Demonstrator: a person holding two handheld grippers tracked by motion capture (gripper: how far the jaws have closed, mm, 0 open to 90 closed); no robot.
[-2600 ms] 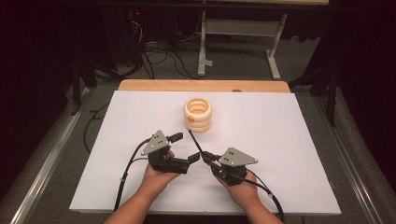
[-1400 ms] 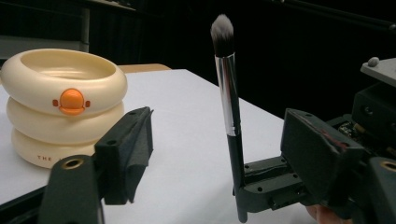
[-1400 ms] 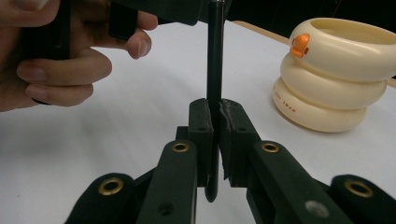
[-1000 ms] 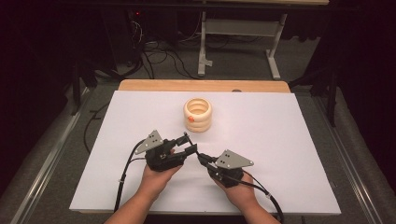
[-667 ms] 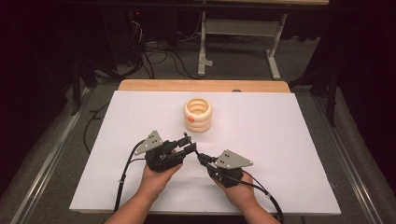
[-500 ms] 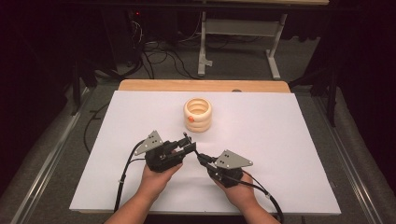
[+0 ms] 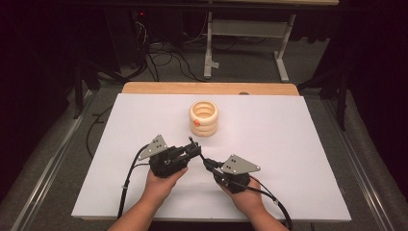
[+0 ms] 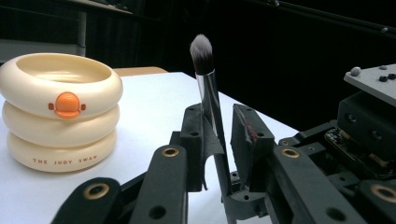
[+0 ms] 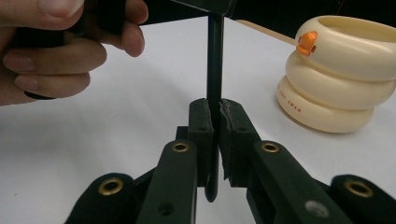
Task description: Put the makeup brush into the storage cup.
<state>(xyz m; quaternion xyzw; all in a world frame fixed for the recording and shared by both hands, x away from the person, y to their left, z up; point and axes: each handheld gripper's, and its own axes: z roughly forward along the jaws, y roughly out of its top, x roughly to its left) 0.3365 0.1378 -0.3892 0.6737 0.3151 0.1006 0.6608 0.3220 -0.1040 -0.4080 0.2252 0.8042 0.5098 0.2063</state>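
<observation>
Item: makeup brush, being passed between the grippers above the white table, just in front of the cream ringed holder. The right gripper is clamping its handle end, while the left gripper has just been closing around the ferrule, one pad apparently not yet touching. Next move likely calls for a firm left grip before the right lets go.
</observation>
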